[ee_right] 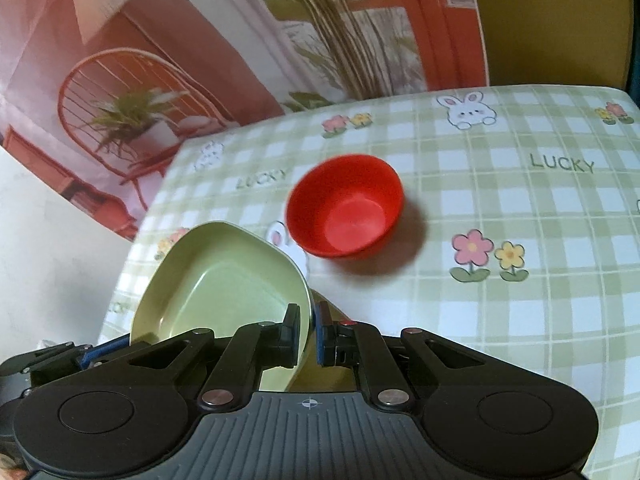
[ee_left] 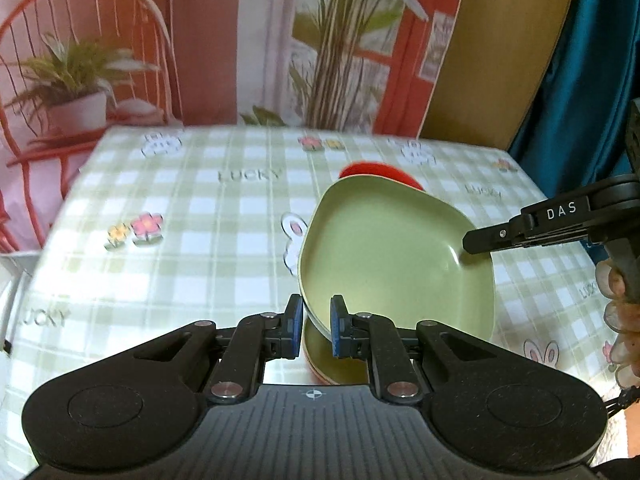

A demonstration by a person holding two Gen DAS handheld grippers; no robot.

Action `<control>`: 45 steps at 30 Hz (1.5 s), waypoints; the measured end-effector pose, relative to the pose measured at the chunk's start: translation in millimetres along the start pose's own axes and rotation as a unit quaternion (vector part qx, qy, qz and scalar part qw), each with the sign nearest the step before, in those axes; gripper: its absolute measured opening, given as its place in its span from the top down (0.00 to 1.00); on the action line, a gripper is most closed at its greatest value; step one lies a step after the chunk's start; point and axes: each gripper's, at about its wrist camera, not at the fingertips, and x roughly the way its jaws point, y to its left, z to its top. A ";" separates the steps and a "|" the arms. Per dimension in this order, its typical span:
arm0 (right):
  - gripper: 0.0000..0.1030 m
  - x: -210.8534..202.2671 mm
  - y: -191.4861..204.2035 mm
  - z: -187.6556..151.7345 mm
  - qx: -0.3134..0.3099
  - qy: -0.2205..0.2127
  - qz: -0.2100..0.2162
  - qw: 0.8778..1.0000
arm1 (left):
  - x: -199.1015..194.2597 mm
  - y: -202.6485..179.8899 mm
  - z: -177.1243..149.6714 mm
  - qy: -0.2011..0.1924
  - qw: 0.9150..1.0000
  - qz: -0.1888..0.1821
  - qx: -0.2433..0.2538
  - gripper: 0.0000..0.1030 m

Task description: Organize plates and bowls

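- A pale green plate (ee_left: 394, 256), squarish with rounded corners and a raised rim, is sitting tilted in the lower middle of the left wrist view, its glossy hollow facing the camera.
- The left tool (ee_left: 316, 330) is pinching the plate's near rim between its blue pads, jaws narrow; a red-edged underside or second dish is showing just below the grip, too hidden to tell which.
- The right tool (ee_right: 309, 332) is clamping the same green plate (ee_right: 224, 280) on another stretch of rim, jaws likewise narrow, with the plate lying at lower left of the right wrist view.
- A red bowl (ee_right: 346, 206), round and deep with a flat bottom, is standing upright on the surface at the centre of the right wrist view, just beyond the plate and apart from it.
- The surface (ee_right: 500, 312) is wearing a green and white checked cloth printed with rabbits, pink and yellow flowers and the word LUCKY.
- Behind it a printed backdrop (ee_left: 200, 40) is showing a red wire chair, potted plants and a red window frame; a teal curtain (ee_left: 580, 80) is hanging at the upper right of the left wrist view.
- The left wrist view is showing the right tool (ee_left: 478, 240) reaching in from the right edge, with a person's hand (ee_left: 620, 320) on its handle, and only a red sliver of the bowl (ee_left: 380, 172) above the plate.
- The right wrist view is showing the bowl whole, and part of the left tool (ee_right: 96, 354) at the lower left edge.
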 end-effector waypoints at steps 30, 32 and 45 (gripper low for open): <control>0.92 35.0 -20.4 -27.2 -0.005 0.047 -0.023 0.999 | 39.0 -6.0 -11.7 0.036 0.999 0.021 0.028 0.85; 0.92 36.5 -20.3 -27.5 -0.005 0.049 -0.024 0.999 | 39.8 -4.9 -12.5 0.038 0.999 0.020 0.029 0.85; 0.88 38.5 -18.0 -28.7 -0.014 0.047 -0.024 0.998 | 46.6 -4.1 -13.3 0.042 0.999 0.021 0.026 0.85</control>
